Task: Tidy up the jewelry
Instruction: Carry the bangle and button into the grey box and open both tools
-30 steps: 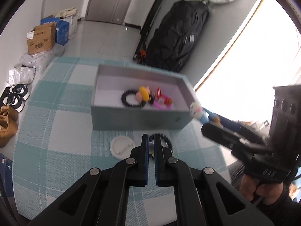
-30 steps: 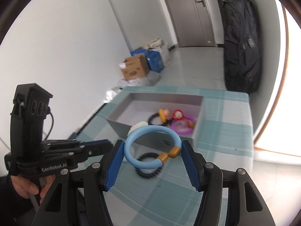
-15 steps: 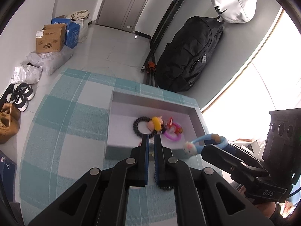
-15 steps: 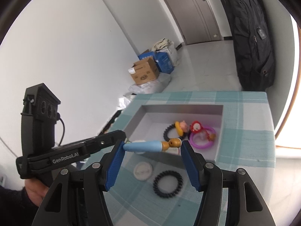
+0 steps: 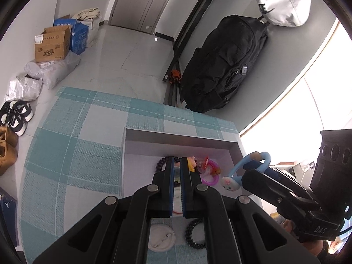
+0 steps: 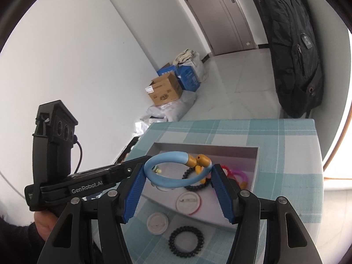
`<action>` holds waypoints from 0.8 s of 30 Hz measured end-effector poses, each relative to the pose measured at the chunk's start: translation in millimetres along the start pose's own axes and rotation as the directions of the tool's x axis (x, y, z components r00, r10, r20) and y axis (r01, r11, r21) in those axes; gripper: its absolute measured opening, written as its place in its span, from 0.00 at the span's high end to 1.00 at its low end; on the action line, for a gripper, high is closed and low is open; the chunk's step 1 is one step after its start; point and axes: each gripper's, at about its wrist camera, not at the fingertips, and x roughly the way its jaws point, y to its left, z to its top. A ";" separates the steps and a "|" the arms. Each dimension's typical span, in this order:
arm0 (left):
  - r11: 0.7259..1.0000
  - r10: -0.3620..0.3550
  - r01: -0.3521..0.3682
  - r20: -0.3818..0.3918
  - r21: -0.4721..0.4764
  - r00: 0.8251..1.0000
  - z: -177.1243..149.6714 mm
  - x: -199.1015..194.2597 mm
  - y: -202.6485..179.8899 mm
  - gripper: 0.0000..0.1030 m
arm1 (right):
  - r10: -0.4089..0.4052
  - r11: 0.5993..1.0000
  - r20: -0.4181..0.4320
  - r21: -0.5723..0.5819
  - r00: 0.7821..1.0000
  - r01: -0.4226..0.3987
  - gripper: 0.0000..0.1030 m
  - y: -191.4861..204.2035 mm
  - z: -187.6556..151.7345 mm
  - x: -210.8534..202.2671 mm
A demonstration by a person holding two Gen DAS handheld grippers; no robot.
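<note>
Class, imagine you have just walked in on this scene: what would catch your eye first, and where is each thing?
First, the light blue bracelet clamped in the right claw, held above the grey box on the checked cloth. Inside the box lie a pink ring and a black beaded bracelet. In front of the box lies a black coiled hair tie.

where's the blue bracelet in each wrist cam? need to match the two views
Left wrist: blue bracelet at right of centre, clamped in the right gripper, over the right end of the grey box.
Right wrist: bracelet at centre, between the blue pads, above the box.
Shared landmark: black coil hair tie on the checked cloth in front of the box.
</note>
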 end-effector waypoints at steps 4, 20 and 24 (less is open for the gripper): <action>1.000 0.004 -0.004 -0.012 -0.012 1.000 2.7 5.3 4.1 0.99 | 0.004 1.000 0.002 0.007 1.000 -0.004 0.41 -3.8 5.1 3.9; 1.000 -0.019 0.019 -0.009 -0.010 1.000 2.5 10.2 2.6 0.99 | -0.046 0.997 -0.001 0.057 0.999 0.046 0.38 -16.6 7.3 5.9; 0.998 -0.035 0.034 -0.028 -0.046 0.999 5.4 10.4 6.2 0.88 | -0.035 0.997 0.053 0.065 0.998 0.032 0.17 -18.4 8.0 -5.0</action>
